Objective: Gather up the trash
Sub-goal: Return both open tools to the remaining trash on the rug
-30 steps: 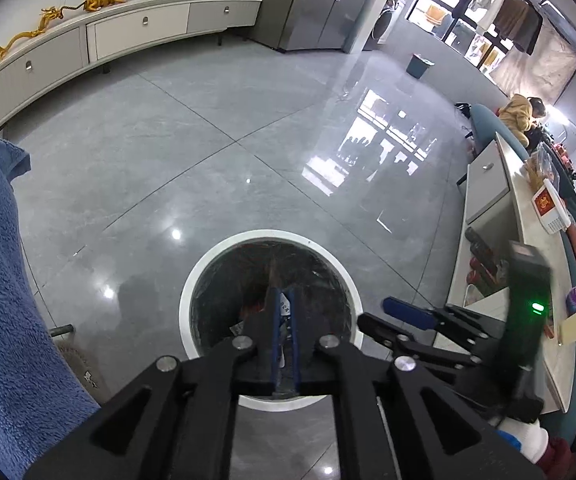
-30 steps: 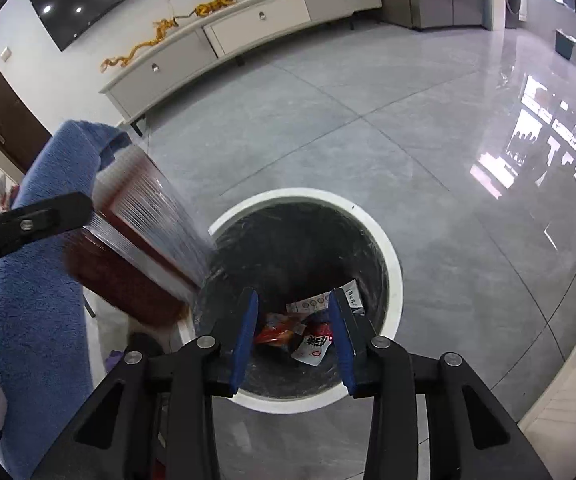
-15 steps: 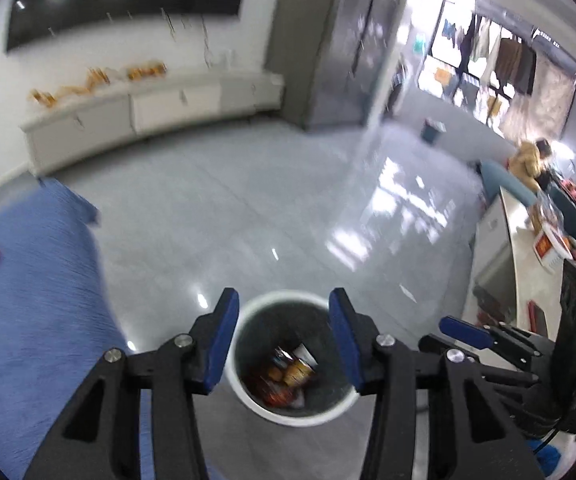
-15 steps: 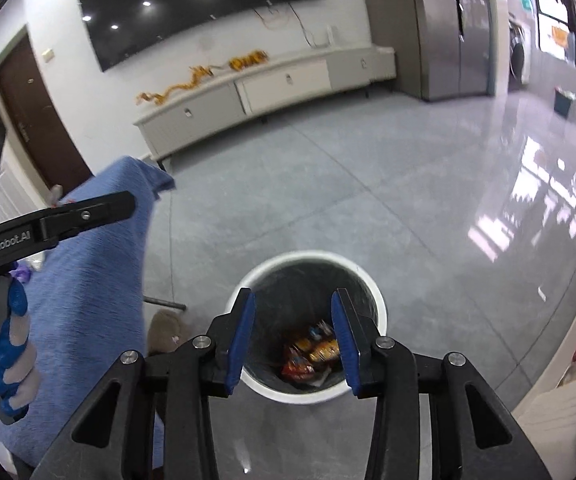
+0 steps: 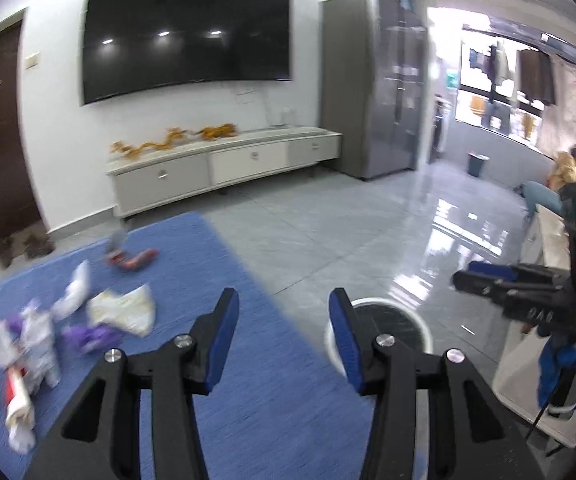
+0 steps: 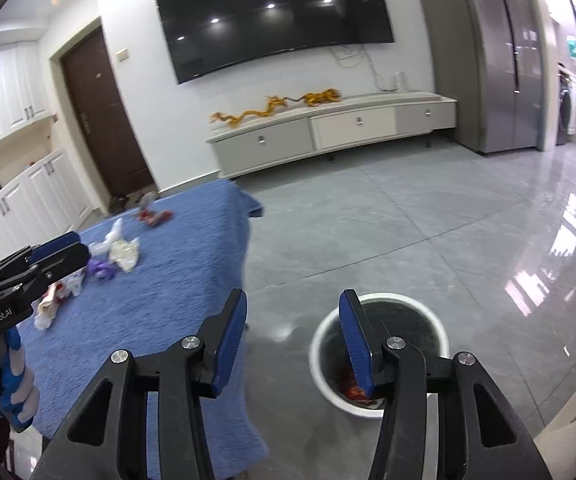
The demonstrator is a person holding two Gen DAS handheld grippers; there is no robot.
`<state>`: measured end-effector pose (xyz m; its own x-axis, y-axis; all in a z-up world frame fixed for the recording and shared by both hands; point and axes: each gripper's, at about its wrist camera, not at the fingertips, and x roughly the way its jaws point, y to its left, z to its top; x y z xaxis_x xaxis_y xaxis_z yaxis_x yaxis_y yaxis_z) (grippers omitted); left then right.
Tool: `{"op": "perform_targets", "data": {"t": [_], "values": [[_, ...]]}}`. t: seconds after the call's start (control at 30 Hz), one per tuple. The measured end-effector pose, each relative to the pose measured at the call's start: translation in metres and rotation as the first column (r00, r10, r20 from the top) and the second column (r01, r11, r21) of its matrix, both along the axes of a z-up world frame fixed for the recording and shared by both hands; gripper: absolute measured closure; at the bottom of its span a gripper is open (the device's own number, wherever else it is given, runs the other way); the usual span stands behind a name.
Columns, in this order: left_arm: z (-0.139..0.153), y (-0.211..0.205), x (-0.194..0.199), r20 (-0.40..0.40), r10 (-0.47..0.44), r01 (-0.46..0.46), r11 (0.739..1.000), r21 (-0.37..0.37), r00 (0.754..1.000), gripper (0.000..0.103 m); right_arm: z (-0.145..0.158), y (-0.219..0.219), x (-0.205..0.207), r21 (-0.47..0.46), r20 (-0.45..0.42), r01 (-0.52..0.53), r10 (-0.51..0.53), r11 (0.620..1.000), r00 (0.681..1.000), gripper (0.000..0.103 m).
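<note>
On the left, scraps of trash are lying scattered on the blue cloth: white wrappers, a purple piece and, farther off, a red one. The left gripper is being held above the cloth's near right part; its jaws have just been opening and are standing apart, with nothing between them. To the right, on the grey floor, the bin is standing just beside the cloth's edge, and red wrappers are showing inside it. The right gripper is being held above the gap between cloth and bin; its jaws have just been opening too, and they are likewise apart and empty.

By judgement, the next pickup is being set up. 1 scrap should be chosen per gripper, preferably the nearest white pieces for the left. The jaws should be brought down astride a raised fold of the wrapper, not flat on it, so that the cloth is not being pinched along with it. The 2 grippers should be kept well apart during the descent.
</note>
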<state>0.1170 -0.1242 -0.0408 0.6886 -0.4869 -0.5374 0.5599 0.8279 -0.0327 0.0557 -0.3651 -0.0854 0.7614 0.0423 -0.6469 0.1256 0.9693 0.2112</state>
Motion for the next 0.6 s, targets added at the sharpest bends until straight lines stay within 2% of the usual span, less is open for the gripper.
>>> {"op": "perform_targets", "data": {"t": [0.13, 0.27, 0.37, 0.53, 0.6], "values": [[-0.01, 0.049, 0.006, -0.019, 0.09, -0.089, 0.996, 0.003, 0.996, 0.057, 0.004, 0.026, 0.012, -0.017, -0.004, -0.062, 0.062, 0.998, 0.998, 0.055], [-0.017, 0.105, 0.004, 0.02, 0.193, -0.194, 0.981, 0.024, 0.981, 0.04, 0.012, 0.051, 0.032, -0.025, 0.005, -0.133, 0.133, 0.991, 0.991, 0.054], [-0.029, 0.139, 0.004, 0.052, 0.27, -0.273, 0.96, 0.058, 0.962, 0.039, 0.014, 0.071, 0.051, -0.021, 0.007, -0.18, 0.181, 0.983, 0.984, 0.051], [-0.05, 0.196, 0.013, 0.05, 0.38, -0.384, 0.918, 0.101, 0.923, 0.039, 0.005, 0.112, 0.085, -0.007, -0.017, -0.276, 0.276, 0.961, 0.961, 0.05], [-0.053, 0.211, 0.02, 0.038, 0.398, -0.4, 0.91, 0.107, 0.917, 0.037, -0.001, 0.132, 0.105, -0.003, -0.032, -0.319, 0.318, 0.948, 0.947, 0.048]]}}
